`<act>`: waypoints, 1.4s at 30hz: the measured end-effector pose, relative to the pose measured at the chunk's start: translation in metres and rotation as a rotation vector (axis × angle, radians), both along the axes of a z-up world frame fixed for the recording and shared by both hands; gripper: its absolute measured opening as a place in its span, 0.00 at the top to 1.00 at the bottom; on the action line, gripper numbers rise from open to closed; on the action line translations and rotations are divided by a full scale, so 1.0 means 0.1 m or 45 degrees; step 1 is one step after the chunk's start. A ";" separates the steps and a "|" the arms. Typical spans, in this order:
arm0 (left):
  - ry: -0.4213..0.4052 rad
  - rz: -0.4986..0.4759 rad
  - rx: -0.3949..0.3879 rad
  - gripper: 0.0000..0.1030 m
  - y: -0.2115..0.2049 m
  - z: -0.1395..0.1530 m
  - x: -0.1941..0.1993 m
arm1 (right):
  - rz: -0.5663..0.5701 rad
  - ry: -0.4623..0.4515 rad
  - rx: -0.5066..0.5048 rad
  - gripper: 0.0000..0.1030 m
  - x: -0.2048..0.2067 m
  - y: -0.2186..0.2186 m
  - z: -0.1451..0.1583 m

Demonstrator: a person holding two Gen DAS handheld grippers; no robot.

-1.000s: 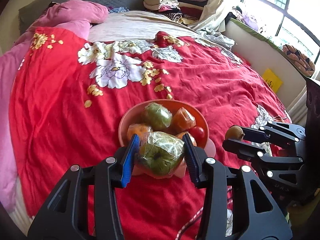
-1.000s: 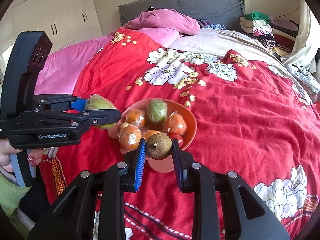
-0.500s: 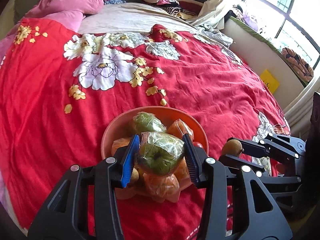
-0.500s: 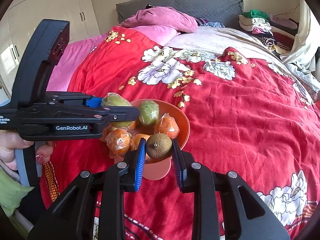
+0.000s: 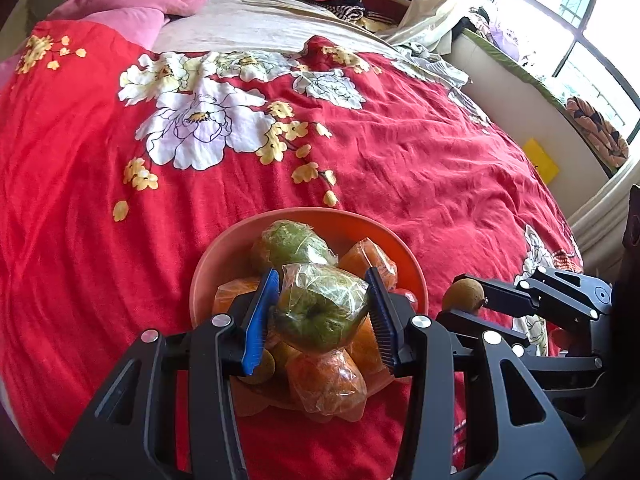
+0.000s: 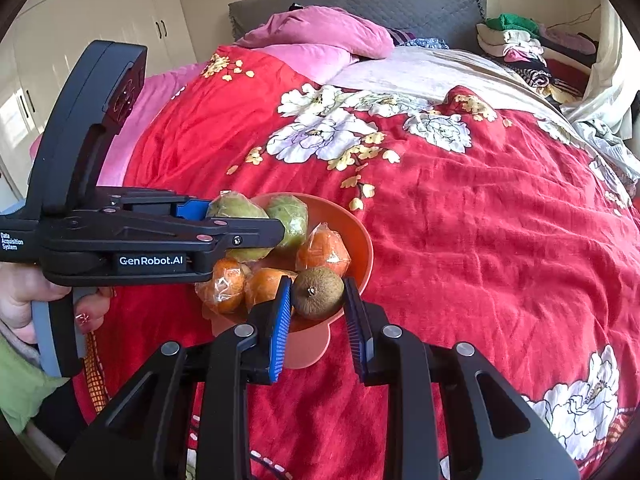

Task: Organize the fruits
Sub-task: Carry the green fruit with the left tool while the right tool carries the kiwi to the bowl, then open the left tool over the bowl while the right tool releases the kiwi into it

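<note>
An orange bowl (image 5: 224,252) sits on the red floral bedspread, piled with plastic-wrapped oranges (image 5: 326,384) and a wrapped green fruit (image 5: 290,242). My left gripper (image 5: 322,312) is shut on another wrapped green fruit (image 5: 320,306), held over the near half of the bowl. My right gripper (image 6: 318,298) is shut on a small brown kiwi (image 6: 319,296), held just above the bowl's near rim (image 6: 356,232). In the left wrist view the right gripper (image 5: 466,300) and its kiwi (image 5: 464,294) hang beside the bowl's right edge. In the right wrist view the left gripper (image 6: 240,226) reaches in from the left with the green fruit (image 6: 236,210).
A person's hand (image 6: 24,300) holds the left gripper's handle. The red bedspread (image 5: 420,160) spreads wide beyond the bowl. Pink pillows (image 6: 320,32) and folded clothes (image 6: 516,44) lie at the head of the bed. A window ledge (image 5: 532,80) runs along the right.
Both grippers have come down and forward toward the bowl. The left one now holds its green fruit over the piled fruit; the right one's kiwi is nearer the rim. Grips are unchanged.
</note>
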State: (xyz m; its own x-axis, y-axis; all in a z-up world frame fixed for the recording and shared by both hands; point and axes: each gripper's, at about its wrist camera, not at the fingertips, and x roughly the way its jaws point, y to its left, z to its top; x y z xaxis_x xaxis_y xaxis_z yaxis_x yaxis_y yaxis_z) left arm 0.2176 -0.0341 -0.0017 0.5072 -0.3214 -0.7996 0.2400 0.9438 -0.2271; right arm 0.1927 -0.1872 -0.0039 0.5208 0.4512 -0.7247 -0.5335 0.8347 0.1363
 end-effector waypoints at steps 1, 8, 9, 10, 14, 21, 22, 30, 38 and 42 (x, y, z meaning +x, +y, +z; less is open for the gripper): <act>0.001 0.000 0.000 0.65 0.00 -0.01 0.01 | 0.001 0.001 0.000 0.76 0.00 0.00 -0.01; 0.003 0.004 0.004 0.64 0.01 -0.03 0.02 | 0.015 0.014 -0.011 0.76 0.03 0.05 -0.06; 0.003 0.004 0.004 0.64 0.01 -0.03 0.02 | 0.015 0.014 -0.013 0.76 0.03 0.06 -0.07; 0.004 0.006 0.003 0.64 0.01 -0.04 0.02 | 0.016 0.015 -0.012 0.76 0.04 0.07 -0.07; 0.005 0.009 0.001 0.64 0.03 -0.04 0.02 | 0.024 0.016 -0.014 0.76 0.05 0.10 -0.08; -0.001 0.020 -0.018 0.60 0.06 -0.02 0.02 | 0.032 0.023 -0.026 0.76 0.07 0.15 -0.13; -0.006 0.022 -0.022 0.59 0.07 -0.01 0.02 | 0.029 0.023 -0.028 0.76 0.08 0.15 -0.13; -0.016 0.042 -0.030 0.58 0.12 0.03 0.02 | 0.023 0.020 -0.031 0.76 0.15 0.19 -0.17; -0.021 0.049 -0.033 0.58 0.15 0.04 0.00 | 0.020 0.011 -0.034 0.76 0.21 0.23 -0.17; -0.021 0.053 -0.035 0.58 0.18 0.04 -0.01 | 0.018 0.007 -0.035 0.75 0.22 0.24 -0.18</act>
